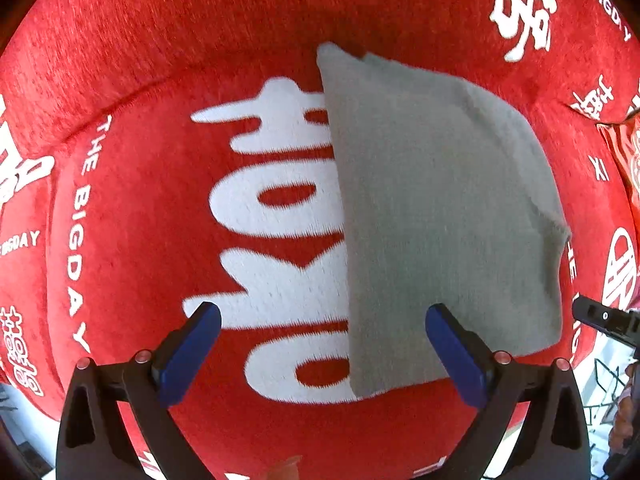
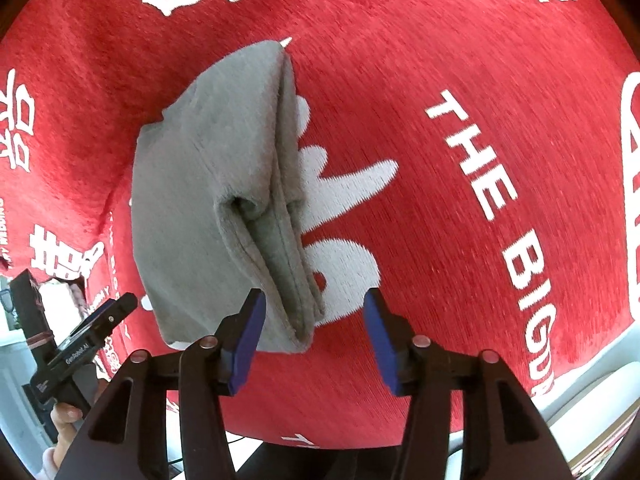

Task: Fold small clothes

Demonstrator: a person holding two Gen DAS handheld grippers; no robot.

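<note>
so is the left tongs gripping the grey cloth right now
No, the left tongs stand wide open above the folded grey cloth, their blue pads clear of it on the red blanket.

Two hand-held black plastic grippers are shown. On the left gripper (image 1: 323,350), two black angled arms with triangular cut-outs are tipped with blue rectangular pads (image 1: 188,354), and small round reddish-silver screws (image 1: 143,356) are set at the joints. The right gripper (image 2: 313,340) is built alike. White lettering is printed on the left gripper's black body as seen from the right wrist view.
</note>
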